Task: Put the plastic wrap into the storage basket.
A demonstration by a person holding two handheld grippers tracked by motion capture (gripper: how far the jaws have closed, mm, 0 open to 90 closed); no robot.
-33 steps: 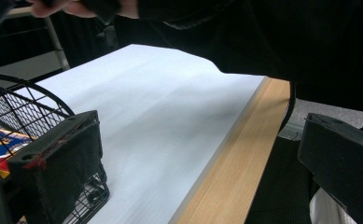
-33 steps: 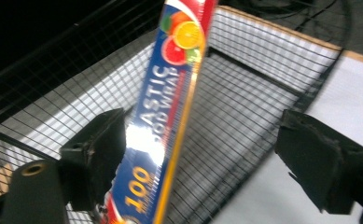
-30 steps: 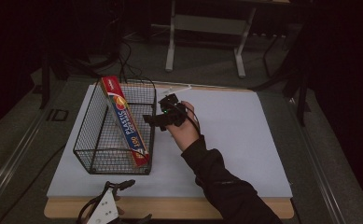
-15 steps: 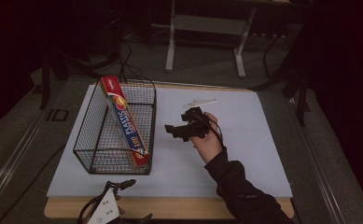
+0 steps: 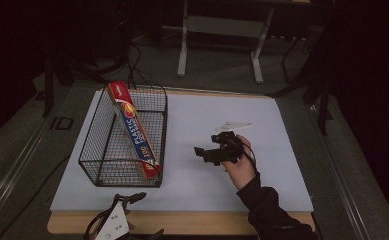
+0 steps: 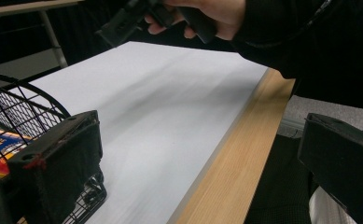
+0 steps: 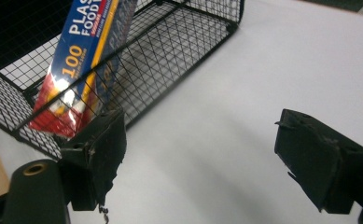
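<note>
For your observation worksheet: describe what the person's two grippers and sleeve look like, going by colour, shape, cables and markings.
The right gripper is black, with two blocky, padded jaws, a thin black cable and a pale grey three-cornered plate on top. The left gripper is black too, with a white plate dotted with dark marks and a looping black cable. The person's sleeve is black.

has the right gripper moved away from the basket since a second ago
Yes. The right gripper has moved rightward and toward the person, from right beside the wire basket to open mat, jaws open and empty.

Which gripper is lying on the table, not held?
The left gripper, at the table's near edge by the wire basket, jaws open. The right gripper is held in the hand above the white mat.
</note>
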